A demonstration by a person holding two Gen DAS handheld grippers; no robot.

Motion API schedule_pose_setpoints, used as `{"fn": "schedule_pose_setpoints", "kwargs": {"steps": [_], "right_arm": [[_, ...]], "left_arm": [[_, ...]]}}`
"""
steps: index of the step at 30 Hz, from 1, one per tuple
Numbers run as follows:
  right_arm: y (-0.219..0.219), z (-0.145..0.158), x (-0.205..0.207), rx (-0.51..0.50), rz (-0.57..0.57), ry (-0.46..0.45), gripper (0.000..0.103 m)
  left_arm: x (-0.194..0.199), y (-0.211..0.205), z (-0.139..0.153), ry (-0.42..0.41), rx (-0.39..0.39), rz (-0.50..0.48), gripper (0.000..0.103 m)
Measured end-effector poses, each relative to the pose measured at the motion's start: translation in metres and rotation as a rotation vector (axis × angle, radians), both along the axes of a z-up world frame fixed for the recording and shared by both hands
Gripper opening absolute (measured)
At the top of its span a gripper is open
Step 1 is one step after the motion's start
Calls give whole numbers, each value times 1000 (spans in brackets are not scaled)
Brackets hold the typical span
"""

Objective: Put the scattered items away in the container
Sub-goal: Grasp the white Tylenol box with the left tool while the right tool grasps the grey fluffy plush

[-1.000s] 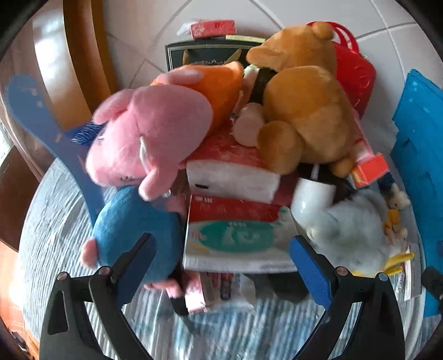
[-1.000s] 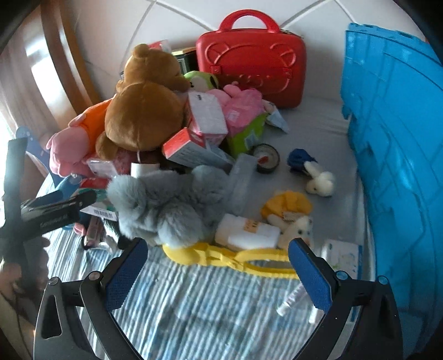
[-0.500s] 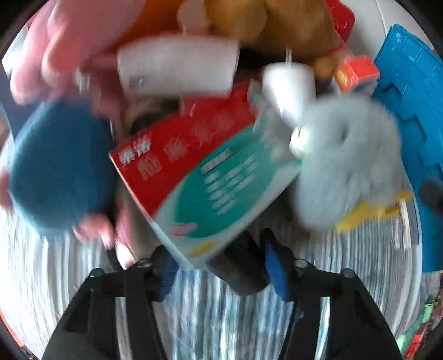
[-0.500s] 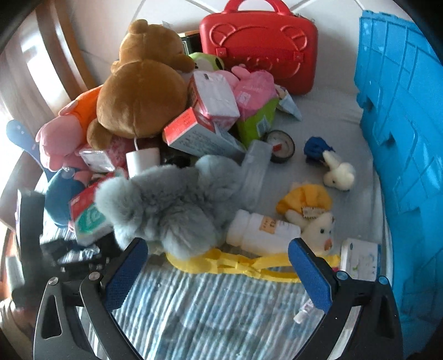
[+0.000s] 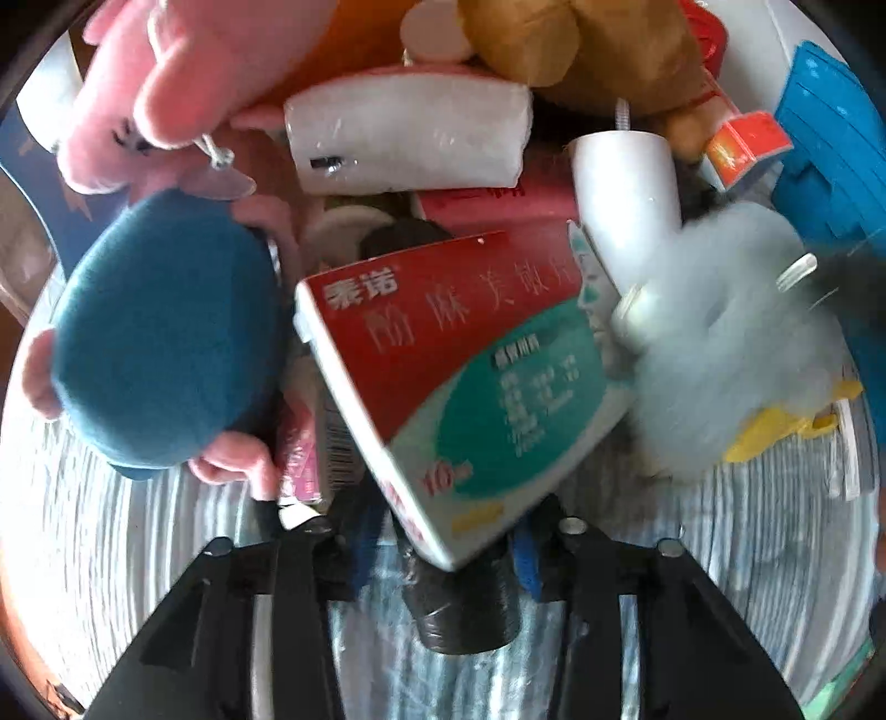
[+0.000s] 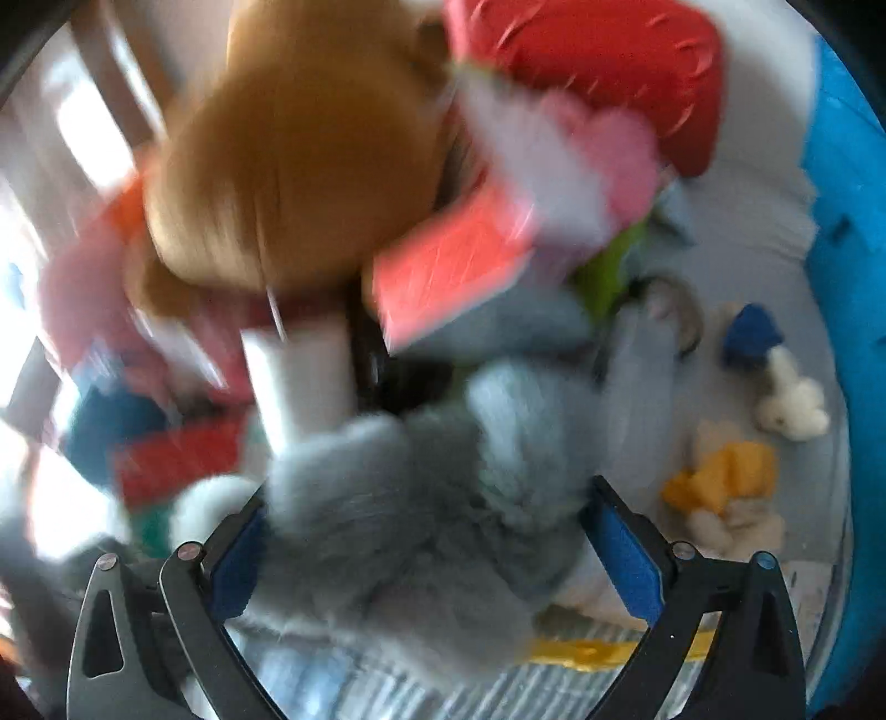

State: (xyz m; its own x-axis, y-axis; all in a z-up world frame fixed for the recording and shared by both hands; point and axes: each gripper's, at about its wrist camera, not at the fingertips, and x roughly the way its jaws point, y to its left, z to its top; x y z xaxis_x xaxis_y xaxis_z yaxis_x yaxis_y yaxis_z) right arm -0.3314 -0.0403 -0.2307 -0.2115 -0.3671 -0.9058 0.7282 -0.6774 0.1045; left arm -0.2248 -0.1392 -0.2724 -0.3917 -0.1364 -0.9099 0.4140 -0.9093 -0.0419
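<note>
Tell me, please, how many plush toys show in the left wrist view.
5: pink plush top left, blue plush left, orange plush top centre, brown bear top right, grey plush right. Others may be hidden in the pile.

Count, both views:
- plush toys: 1 brown bear (image 6: 288,166), 1 pink (image 5: 183,72), 1 teal-blue (image 5: 166,332), 1 grey fluffy (image 6: 421,515)
- small plush at 3 o'clock in right view: 2, white (image 6: 794,404) and yellow (image 6: 725,476)
- red-green medicine box (image 5: 459,387): 1
- red case (image 6: 598,61): 1
- blue container (image 6: 853,277): 1

left wrist: close, facing pile | right wrist: close | shared: grey plush (image 5: 725,354) (image 6: 421,515)
</note>
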Motion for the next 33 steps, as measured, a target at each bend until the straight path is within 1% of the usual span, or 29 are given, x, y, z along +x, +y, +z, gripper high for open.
{"fn": "schedule_pose_setpoints", "kwargs": {"steps": [1,2,3,5,7,9,11,13,14,16,18,20,23,26,29,31,33], "right_arm": [[2,-6,4,18,7,-8,95],[8,-12,12,42,13,-10,92],[16,-15,20,56,22,-6,86],[34,-19,31,83,25,-28,78],[53,-22,42,118,22,-18,76],[69,-19,48,117,6,-27,76],[82,-11,52,77,-14,-39,77],[94,2,56,33,-37,-34,87],[98,8,58,18,-48,-22,95],[107,23,60,-30,-70,8,96],[116,36,61,-65,-98,30,96],[127,48,63,-82,-109,50,96],[137,53,67,-51,-121,64,96],[139,48,66,-57,-139,41,96],[137,47,64,-98,-142,18,95],[127,42,66,-100,-130,23,94],[114,37,65,-95,-116,29,85]], "left_arm": [[6,-1,0,2,9,1,35],[12,-2,0,2,17,-1,35],[20,-2,0,-1,22,-8,35],[34,-1,-2,-20,15,-21,35],[48,3,-2,-43,9,-45,35],[59,6,3,-52,9,-63,35],[67,9,14,-41,-3,-68,36],[71,11,29,-13,-21,-71,39],[71,12,37,6,-28,-71,41],[69,15,54,55,-38,-80,54],[64,17,64,96,-43,-96,63],[52,26,66,109,-35,-123,63],[15,35,62,97,-38,-154,63],[9,40,55,90,-44,-160,63],[-10,37,33,50,-37,-157,63],[-13,37,18,26,-8,-157,63],[-14,38,9,22,24,-155,63]]}}
